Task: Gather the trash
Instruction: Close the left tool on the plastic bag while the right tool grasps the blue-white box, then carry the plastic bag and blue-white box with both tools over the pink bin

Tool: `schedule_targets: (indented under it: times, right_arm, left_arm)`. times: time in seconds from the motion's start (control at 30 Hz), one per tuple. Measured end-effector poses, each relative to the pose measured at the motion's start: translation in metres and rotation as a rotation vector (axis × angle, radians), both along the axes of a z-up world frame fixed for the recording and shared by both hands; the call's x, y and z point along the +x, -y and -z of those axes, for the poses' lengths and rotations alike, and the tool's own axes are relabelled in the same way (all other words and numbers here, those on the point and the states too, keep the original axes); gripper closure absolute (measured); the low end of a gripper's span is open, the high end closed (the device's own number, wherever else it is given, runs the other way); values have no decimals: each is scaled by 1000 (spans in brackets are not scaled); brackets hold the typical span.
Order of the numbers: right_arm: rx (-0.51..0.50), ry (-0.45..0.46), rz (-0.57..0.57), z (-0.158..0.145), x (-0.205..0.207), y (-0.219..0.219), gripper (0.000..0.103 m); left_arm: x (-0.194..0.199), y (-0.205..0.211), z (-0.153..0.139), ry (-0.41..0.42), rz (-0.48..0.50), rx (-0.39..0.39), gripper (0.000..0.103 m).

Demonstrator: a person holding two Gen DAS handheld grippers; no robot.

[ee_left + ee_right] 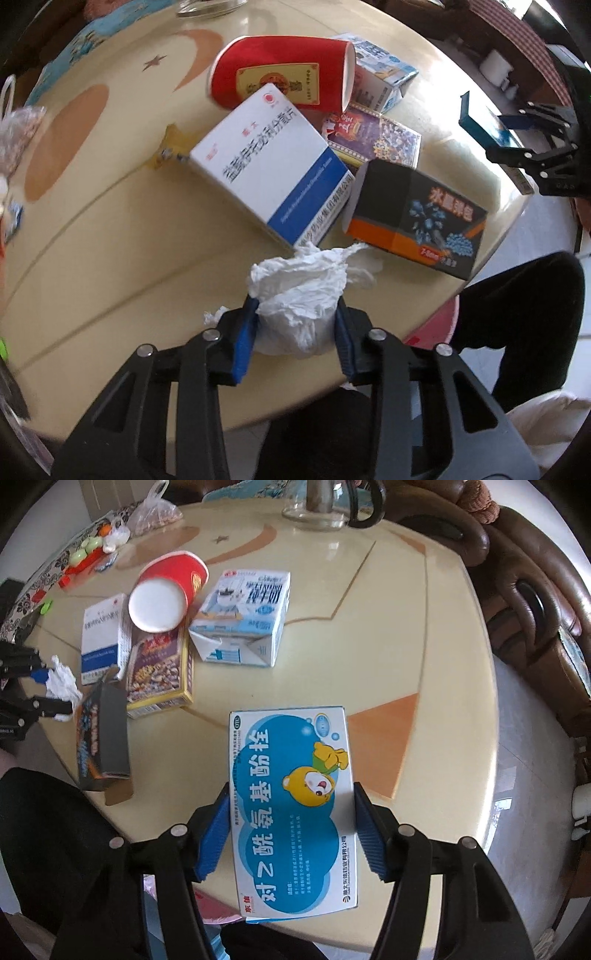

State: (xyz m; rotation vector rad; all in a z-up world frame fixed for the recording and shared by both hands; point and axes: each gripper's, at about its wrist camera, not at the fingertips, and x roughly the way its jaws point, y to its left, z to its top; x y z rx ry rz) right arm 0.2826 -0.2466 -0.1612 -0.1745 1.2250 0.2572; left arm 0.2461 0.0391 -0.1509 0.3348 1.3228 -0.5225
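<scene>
Cream round table [436, 635] holds scattered cartons; your left gripper [295, 325] pinches the crumpled tissue [299, 295] at the near edge, your right gripper [291, 834] clamps the blue medicine box [291, 794], so lift both straight, keeping grips firm.

Your count on the table [424, 635]

You have six boxes, counting the blue bear box [291, 805], one red paper cup [173, 587], one crumpled tissue [299, 299].
</scene>
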Motion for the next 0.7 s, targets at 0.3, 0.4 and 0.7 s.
schedule_targets:
  times: [0.3, 0.4, 0.7]
  right_arm:
    - [7, 75, 22, -37, -23, -3, 43]
    - [22, 100, 23, -52, -31, -9, 43]
    - [45, 187, -4, -98, -57, -31, 43]
  left_arm:
    - [-15, -17, -24, 27, -104, -24, 67]
    - [-16, -22, -36, 34, -145, -42, 67]
    - [-41, -23, -80, 95, -188, -84, 67]
